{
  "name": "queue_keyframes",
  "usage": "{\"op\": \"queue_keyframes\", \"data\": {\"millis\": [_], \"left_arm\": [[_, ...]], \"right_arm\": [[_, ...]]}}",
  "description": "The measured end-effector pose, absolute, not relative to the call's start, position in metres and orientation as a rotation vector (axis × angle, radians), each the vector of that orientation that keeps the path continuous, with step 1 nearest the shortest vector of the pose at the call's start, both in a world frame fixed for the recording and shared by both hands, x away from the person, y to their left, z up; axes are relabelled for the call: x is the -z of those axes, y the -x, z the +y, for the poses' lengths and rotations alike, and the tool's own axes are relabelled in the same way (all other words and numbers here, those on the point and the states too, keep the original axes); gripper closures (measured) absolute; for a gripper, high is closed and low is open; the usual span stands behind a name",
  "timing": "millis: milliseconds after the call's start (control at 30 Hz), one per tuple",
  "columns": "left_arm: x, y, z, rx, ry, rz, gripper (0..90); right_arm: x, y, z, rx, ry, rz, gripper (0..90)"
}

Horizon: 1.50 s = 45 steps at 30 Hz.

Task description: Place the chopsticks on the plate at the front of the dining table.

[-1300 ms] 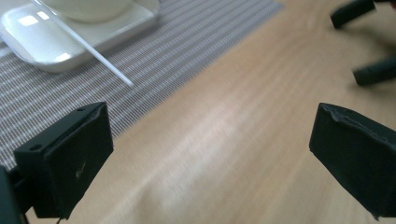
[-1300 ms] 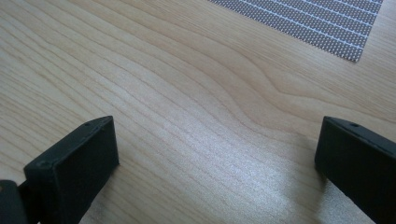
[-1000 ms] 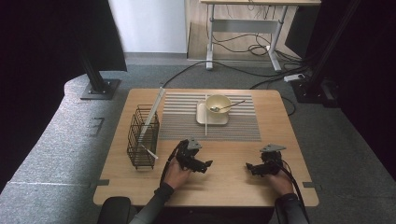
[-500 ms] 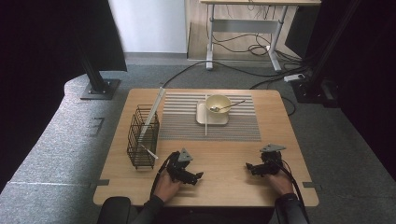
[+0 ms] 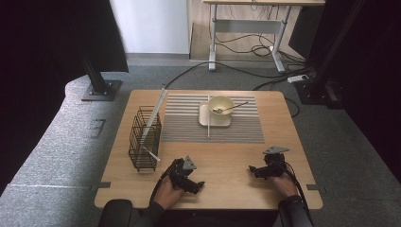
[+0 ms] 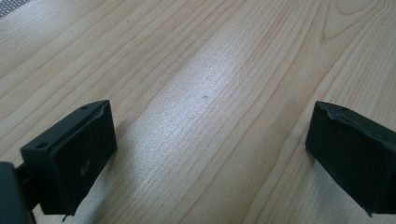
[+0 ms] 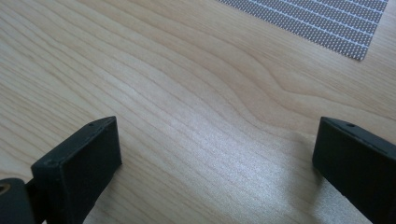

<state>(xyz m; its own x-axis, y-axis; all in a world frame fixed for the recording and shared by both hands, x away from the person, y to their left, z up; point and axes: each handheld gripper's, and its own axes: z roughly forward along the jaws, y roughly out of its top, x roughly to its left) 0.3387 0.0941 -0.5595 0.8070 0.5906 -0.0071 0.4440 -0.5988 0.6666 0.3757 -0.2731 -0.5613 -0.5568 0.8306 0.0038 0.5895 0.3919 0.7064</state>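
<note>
Under your left gripper you're seeing bare wood of the counter, jaws spread wide w/ nothing btwn them. Your right gripper is resting near the counter's front edge too, jaws wide apart, empty, well apart from the left one. Ahead of both grippers the striped mat is lying; its corner is showing ahead-right in the right gripper view. On the mat, well ahead of the right gripper, a bowl w/ a spoon is sitting on a plate. Ahead-left of the left gripper, a wire rack is standing near it.
</note>
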Motion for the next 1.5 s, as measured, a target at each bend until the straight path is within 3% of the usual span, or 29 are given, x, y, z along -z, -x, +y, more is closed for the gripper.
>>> {"op": "queue_keyframes", "data": {"millis": [633,1500], "left_arm": [[0.56,-0.339,0.094,-0.281,-2.309,0.764,0.6],[0.56,-0.339,0.094,-0.28,-2.308,0.765,0.5]], "right_arm": [[0.491,-0.38,-0.226,-1.146,-1.025,2.383,0.3],[0.39,-0.386,-0.125,-1.275,-0.705,2.541,2.9]]}}
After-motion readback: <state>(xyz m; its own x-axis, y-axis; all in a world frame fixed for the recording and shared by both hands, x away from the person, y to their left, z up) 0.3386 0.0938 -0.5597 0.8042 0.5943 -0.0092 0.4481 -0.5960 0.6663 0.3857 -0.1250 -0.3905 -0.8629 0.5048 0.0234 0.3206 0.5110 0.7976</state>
